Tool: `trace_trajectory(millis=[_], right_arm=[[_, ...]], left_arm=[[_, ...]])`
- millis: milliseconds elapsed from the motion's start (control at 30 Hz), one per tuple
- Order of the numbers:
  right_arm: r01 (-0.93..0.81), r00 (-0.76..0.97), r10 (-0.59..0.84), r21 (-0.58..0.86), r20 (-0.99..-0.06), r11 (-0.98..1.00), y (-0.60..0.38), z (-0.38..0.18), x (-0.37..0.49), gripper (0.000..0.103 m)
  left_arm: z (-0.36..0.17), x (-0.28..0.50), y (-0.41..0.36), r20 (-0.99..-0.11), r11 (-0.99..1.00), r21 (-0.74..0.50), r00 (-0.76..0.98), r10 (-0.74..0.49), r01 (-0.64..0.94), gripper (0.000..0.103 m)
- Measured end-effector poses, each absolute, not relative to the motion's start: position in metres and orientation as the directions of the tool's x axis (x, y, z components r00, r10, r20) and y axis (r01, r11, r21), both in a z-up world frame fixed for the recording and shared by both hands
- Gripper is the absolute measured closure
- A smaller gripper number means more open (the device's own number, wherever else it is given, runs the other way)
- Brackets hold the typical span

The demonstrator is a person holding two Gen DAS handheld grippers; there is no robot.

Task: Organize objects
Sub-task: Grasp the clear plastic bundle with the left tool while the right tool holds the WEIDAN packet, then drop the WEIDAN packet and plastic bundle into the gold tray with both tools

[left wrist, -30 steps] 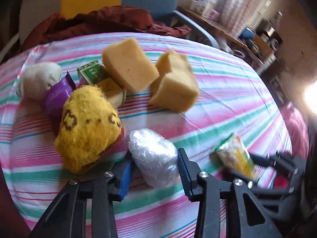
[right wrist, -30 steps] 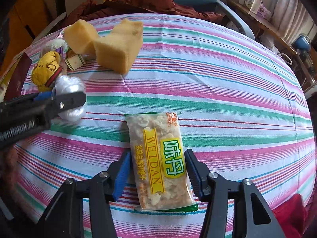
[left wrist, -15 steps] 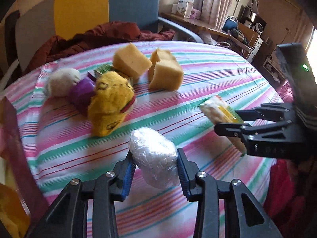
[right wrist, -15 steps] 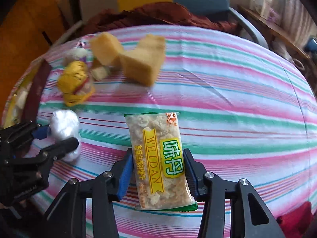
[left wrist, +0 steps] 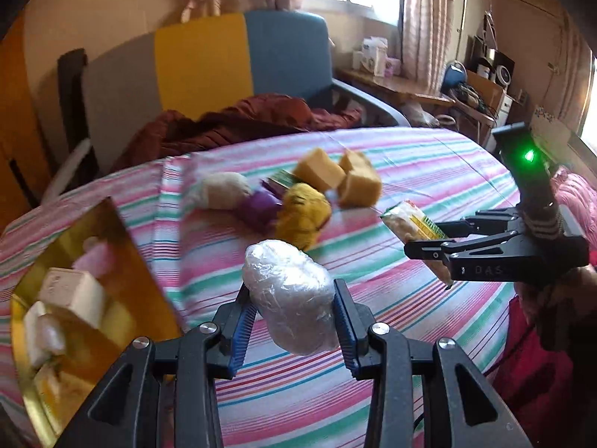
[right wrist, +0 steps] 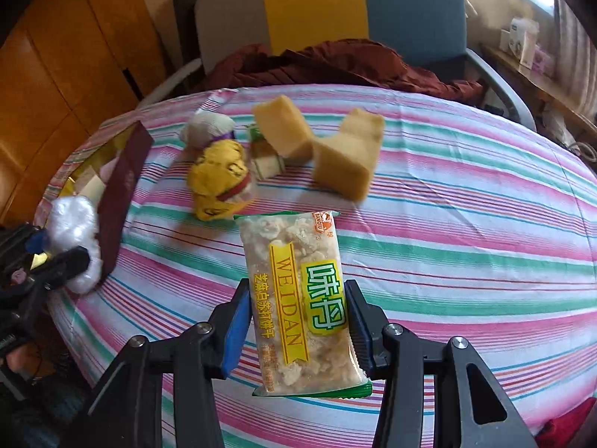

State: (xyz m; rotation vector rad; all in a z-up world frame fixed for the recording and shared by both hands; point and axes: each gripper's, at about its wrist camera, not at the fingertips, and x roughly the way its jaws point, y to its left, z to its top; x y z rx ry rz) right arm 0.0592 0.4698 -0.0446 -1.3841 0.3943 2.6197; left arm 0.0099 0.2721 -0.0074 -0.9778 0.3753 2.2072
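My left gripper (left wrist: 293, 308) is shut on a lump wrapped in clear plastic film (left wrist: 289, 295), held up off the striped tablecloth (left wrist: 429, 171). My right gripper (right wrist: 296, 313) is shut on a cracker packet (right wrist: 298, 291) with yellow and green print, also lifted above the cloth. In the left wrist view the right gripper (left wrist: 429, 244) shows at the right with the cracker packet (left wrist: 410, 220) in it. In the right wrist view the left gripper (right wrist: 59, 250) sits at the far left with the wrapped lump (right wrist: 74, 224), beside a box with a gold inside (left wrist: 89, 295).
On the cloth lie a yellow knitted toy (right wrist: 220, 179), a white ball-like thing (right wrist: 207, 128), two yellow sponge blocks (right wrist: 350, 156), a small green carton (right wrist: 265, 156) and a purple wrapper (left wrist: 259, 207). A dark red garment (left wrist: 242, 119) lies on the chair behind.
Both grippers rose from the cloth with their loads. The left one drew back and leftward, so the gold-lined box came into its view. The cracker packet left the cloth.
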Motion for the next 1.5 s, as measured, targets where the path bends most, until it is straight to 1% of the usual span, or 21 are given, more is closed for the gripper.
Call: trace_trajectory(millis=[233, 600, 633, 667, 833, 1033, 1133, 1167, 1200, 1233, 1300, 1433, 1500], right_arm=[[-0.227, -0.577, -0.022, 0.186, -0.816, -0.956, 0.451, -0.043, 0.051, 0.054], [-0.169, -0.614, -0.082, 0.232, -0.785, -0.958, 0.397, -0.022, 0.032, 0.054], [-0.156, -0.619, -0.094, 0.239, -0.780, -0.958, 0.390, -0.019, 0.030, 0.054], [-0.013, -0.604, -0.196, 0.255, -0.773, -0.967, 0.382, -0.016, 0.028, 0.054], [0.051, -0.607, -0.254, 0.282, -0.753, -0.958, 0.345, -0.007, 0.015, 0.054], [0.125, -0.600, -0.310, 0.296, -0.738, -0.947, 0.303, 0.002, -0.004, 0.054], [0.153, -0.596, -0.309, 0.273, -0.741, -0.950, 0.281, 0.004, -0.016, 0.054], [0.161, -0.594, -0.305, 0.261, -0.744, -0.952, 0.275, 0.004, -0.020, 0.058], [0.164, -0.591, -0.296, 0.248, -0.750, -0.955, 0.271, 0.004, -0.024, 0.064], [0.163, -0.587, -0.293, 0.244, -0.755, -0.956, 0.269, 0.004, -0.027, 0.064], [0.157, -0.589, -0.306, 0.265, -0.748, -0.951, 0.273, 0.006, -0.028, 0.064], [0.102, -0.572, -0.233, 0.214, -0.786, -0.972, 0.296, -0.001, -0.021, 0.063], [0.072, -0.549, -0.189, 0.179, -0.814, -0.981, 0.310, -0.012, -0.013, 0.056]], left_arm=[[0.014, 0.011, 0.233, -0.695, -0.766, 0.011, -0.555, 0.456, -0.643, 0.063], [0.015, 0.001, 0.184, -0.691, -0.824, -0.033, -0.582, 0.428, -0.566, 0.063], [0.014, 0.000, 0.179, -0.691, -0.829, -0.038, -0.584, 0.425, -0.559, 0.063], [0.013, -0.001, 0.176, -0.692, -0.832, -0.042, -0.585, 0.424, -0.554, 0.063], [0.009, -0.009, 0.150, -0.694, -0.854, -0.080, -0.586, 0.417, -0.514, 0.063], [0.004, -0.024, 0.093, -0.694, -0.904, -0.134, -0.613, 0.378, -0.406, 0.063], [-0.002, -0.032, 0.060, -0.701, -0.932, -0.155, -0.629, 0.337, -0.328, 0.063], [-0.004, -0.034, 0.052, -0.703, -0.938, -0.159, -0.631, 0.327, -0.309, 0.063], [-0.006, -0.035, 0.045, -0.704, -0.943, -0.162, -0.635, 0.317, -0.291, 0.063], [-0.007, -0.035, 0.038, -0.705, -0.947, -0.164, -0.640, 0.307, -0.275, 0.063], [-0.009, -0.035, 0.027, -0.705, -0.952, -0.173, -0.644, 0.298, -0.251, 0.063], [-0.009, -0.036, 0.019, -0.699, -0.952, -0.188, -0.648, 0.302, -0.241, 0.063], [-0.009, -0.036, 0.021, -0.697, -0.949, -0.199, -0.646, 0.312, -0.244, 0.063]])
